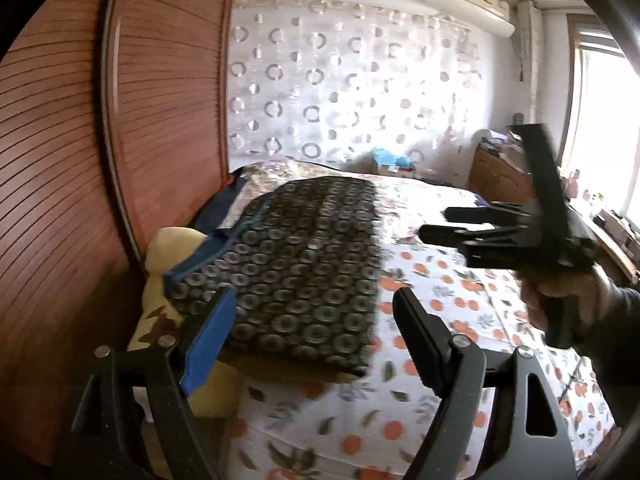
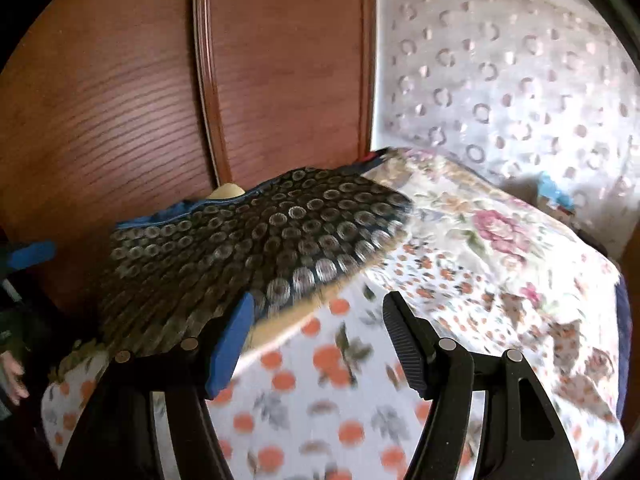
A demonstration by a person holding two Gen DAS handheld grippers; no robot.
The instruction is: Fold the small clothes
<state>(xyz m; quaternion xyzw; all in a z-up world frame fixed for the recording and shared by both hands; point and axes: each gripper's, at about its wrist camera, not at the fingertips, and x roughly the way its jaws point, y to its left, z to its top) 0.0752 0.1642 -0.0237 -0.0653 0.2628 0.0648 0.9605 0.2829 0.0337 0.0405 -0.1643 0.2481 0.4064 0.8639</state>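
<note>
So the dark circle-print garment (image 1: 296, 268) is lying flat on the bed (image 1: 440, 360), partly on top of a yellowish pillow (image 1: 168, 248) near the wooden wardrobe (image 1: 80, 160). It looks like a neat rectangle with a blue trim edge (image 1: 200, 260) showing on one side, which suggests it's already been folded at least once and parked there, off the orange-fruit bedsheet (image 2: 320, 400), to keep the middle free.

The left hand-held gripper (image 1: 316, 340) has its jaws spread wide with nothing between them, hovering just over the near edge of the cloth. The right hand-held gripper (image 2: 320, 340) is spread and empty as well; in the left view it's held up off to the side, well apart from the fabric, fingers pointing across the bed.

Both views are blurry, so things are probably mid-move. Best guess: the person is either finished with this piece or lining up for another fold.
</note>
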